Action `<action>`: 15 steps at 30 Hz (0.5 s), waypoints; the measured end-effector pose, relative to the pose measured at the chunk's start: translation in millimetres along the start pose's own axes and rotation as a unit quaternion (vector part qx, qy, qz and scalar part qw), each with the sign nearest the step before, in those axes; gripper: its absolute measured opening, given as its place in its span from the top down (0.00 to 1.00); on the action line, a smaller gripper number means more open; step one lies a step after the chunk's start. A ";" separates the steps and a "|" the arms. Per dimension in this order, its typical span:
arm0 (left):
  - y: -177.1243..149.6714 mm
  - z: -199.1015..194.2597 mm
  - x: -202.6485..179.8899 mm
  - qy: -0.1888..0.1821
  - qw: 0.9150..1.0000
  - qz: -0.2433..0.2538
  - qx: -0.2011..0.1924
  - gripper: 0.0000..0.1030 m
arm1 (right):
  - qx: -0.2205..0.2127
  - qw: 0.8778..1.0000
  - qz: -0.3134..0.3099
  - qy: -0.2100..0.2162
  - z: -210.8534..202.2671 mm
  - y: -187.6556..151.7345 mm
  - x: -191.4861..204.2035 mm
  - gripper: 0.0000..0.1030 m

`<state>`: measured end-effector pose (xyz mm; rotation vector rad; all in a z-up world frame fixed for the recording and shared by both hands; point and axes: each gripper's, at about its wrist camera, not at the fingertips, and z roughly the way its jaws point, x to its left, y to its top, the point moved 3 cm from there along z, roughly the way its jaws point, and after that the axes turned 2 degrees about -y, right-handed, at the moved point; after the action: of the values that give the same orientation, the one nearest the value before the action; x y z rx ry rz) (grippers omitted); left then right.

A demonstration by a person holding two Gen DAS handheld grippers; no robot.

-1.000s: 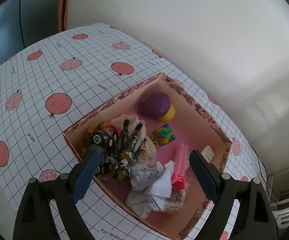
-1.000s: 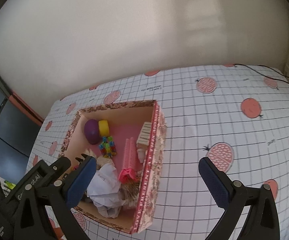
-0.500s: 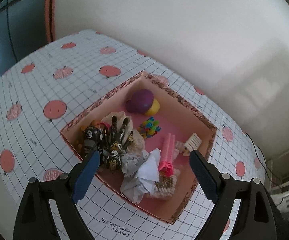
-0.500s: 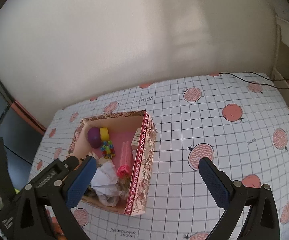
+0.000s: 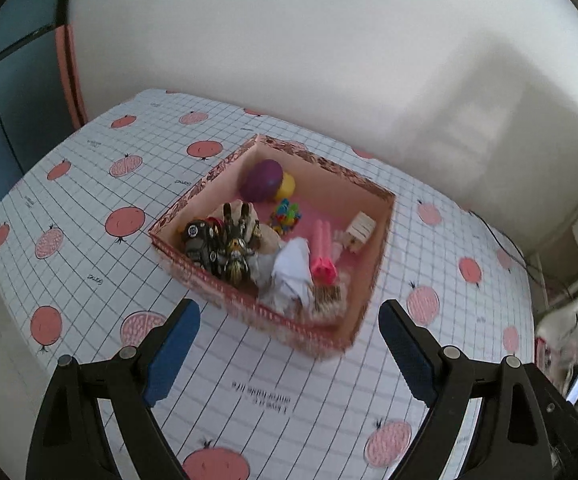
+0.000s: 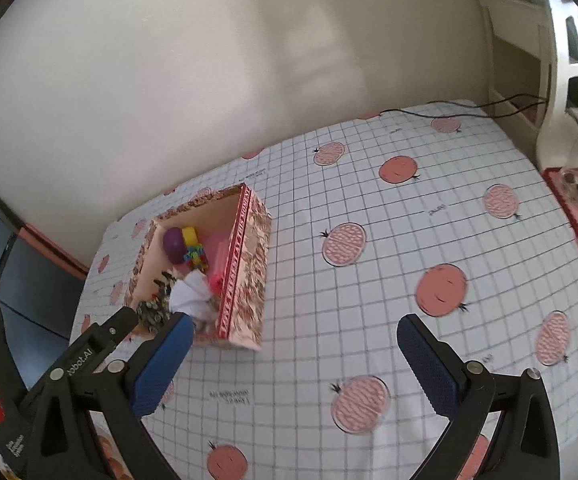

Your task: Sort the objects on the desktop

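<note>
Pink cardboard box [image 5: 373, 256] with a floral-printed rim, open-topped, sat on the gridded pomegranate-print tablecloth [image 5: 101, 264], near the wall [image 5: 289, 40]; held a purple egg-shaped toy [image 5: 264, 180] touching a yellow piece [image 5: 287, 185] in the far corner; beside them, a small multicoloured beaded cluster [image 5: 285, 216]; along the near-left wall, a heap of dark, glossy trinkets [image 5: 217, 248]; next to that, crumpled white paper [image 5: 293, 276] and a ribbed pink comb-like piece [image 5: 323, 252]; against the right wall, a small pale slatted crate [image 5: 361, 228].

Seen from the left wrist: the whole pink interior, every item inside, the near wall blurred. Seen from the right wrist: the same box [image 6: 249, 264] from its patterned outer side, with the crate hidden behind the wall; also a black cable [image 6: 449, 106] trailing off the far edge and a white slatted chair [image 6: 577, 80] to the right.

Left gripper [image 5: 289, 352]: blue textured pads spread wide, nothing between them, poised just in front of the box's near wall. Right gripper [image 6: 295, 364]: likewise spread wide and empty, above bare cloth, the box off to its left.
</note>
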<state>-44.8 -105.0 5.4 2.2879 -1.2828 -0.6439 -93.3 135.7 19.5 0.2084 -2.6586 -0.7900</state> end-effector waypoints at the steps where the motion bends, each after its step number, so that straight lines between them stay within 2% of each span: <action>1: -3.6 -2.7 -0.7 -0.002 1.000 0.008 0.001 0.11 | -0.005 1.000 -0.004 0.001 -4.0 -3.0 0.1 0.00; 3: -12.5 -8.5 -1.9 -0.013 1.000 0.018 0.006 0.11 | -0.019 1.000 -0.008 -0.005 -14.2 -10.6 -2.4 0.00; 7: -26.3 -23.7 -0.2 -0.036 0.999 0.005 0.000 0.11 | -0.028 1.000 -0.009 -0.003 -27.5 -23.6 -7.7 0.00; 15: -48.3 -49.5 -4.2 -0.032 0.999 0.016 -0.023 0.11 | -0.057 0.998 -0.034 -0.016 -50.0 -37.0 -9.4 0.00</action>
<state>14.3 -71.2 17.7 2.2207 -1.3180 -0.7331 -64.3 82.1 35.3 0.2587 -2.6378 -0.9717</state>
